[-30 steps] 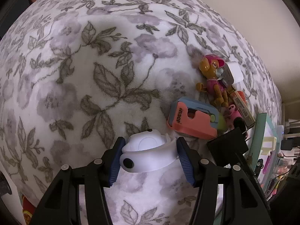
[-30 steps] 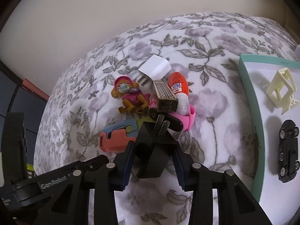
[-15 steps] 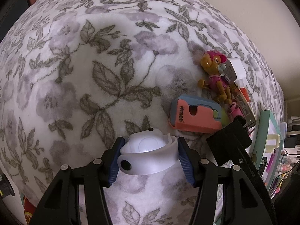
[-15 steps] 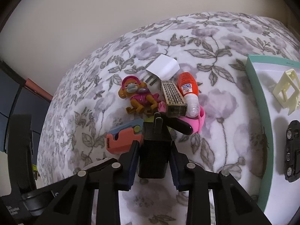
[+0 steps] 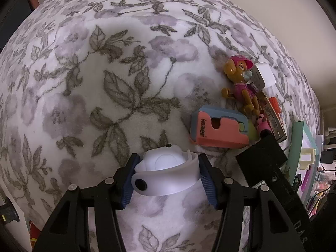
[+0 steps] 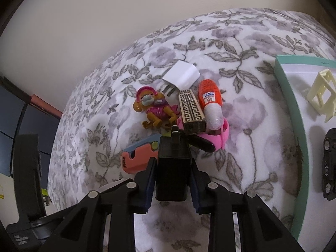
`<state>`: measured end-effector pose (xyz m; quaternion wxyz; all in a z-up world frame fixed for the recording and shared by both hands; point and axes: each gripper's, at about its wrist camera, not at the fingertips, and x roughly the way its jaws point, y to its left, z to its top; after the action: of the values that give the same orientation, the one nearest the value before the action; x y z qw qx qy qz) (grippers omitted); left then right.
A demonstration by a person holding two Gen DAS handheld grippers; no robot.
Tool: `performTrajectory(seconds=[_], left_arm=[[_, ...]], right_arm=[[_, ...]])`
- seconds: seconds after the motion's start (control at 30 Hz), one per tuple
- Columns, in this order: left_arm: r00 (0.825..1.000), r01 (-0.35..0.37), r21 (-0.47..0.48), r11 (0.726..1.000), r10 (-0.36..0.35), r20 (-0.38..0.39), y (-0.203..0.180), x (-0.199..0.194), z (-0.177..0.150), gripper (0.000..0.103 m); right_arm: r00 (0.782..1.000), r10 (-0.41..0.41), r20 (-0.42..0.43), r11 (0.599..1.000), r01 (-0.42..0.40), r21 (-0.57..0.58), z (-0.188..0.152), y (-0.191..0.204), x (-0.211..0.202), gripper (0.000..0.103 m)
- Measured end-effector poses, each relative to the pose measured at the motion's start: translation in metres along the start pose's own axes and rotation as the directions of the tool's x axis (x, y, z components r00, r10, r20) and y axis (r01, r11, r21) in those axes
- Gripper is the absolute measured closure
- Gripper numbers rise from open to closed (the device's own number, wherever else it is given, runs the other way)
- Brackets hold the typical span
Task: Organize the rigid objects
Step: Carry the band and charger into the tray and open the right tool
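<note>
Both grippers are mid-carry above the floral fleece blanket [image 5: 130, 67], the left gripper [image 5: 167, 175] clamping a white plastic strap-like gadget [image 5: 166, 172] and the right gripper [image 6: 172, 180] pinching a black plug-in charger block [image 6: 173, 168], so the next move probably calls for swinging each toward the teal-rimmed white tray [image 6: 294, 109] at the blanket's right edge.

The toy car [image 6: 329, 164] was cut off at three o'clock, and the black charger [image 6: 173, 172] hid part of the pink holder [image 6: 218, 139].

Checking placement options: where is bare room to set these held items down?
Free: blanket left of the coral tape dispenser; tray floor between the cream frame and black toy car. Crowded: the pile around the dog figure.
</note>
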<state>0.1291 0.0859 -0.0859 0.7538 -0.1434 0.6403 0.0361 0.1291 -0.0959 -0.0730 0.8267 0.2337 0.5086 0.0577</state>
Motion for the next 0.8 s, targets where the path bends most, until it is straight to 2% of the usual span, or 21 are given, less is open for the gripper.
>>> performTrajectory(seconds=[0.27, 0.43, 0.8], left_arm=[[1.000, 0.005, 0.000, 1.000, -0.005, 0.024, -0.002, -0.013, 0.002, 0.045], [0.997, 0.035, 0.009, 0.999, -0.036, 0.062, -0.009, -0.031, 0.002, 0.045], [0.988, 0.062, 0.082, 0.995, -0.073, 0.136, -0.036, -0.061, -0.008, 0.045]], right_arm=[[0.999, 0.006, 0.034, 1.000, -0.006, 0.014, 0.005, -0.007, -0.022, 0.072], [0.998, 0.016, 0.067, 0.999, -0.018, 0.026, 0.008, -0.012, -0.041, 0.072], [0.992, -0.005, 0.126, 0.999, -0.001, 0.047, 0.012, -0.028, -0.080, 0.072]])
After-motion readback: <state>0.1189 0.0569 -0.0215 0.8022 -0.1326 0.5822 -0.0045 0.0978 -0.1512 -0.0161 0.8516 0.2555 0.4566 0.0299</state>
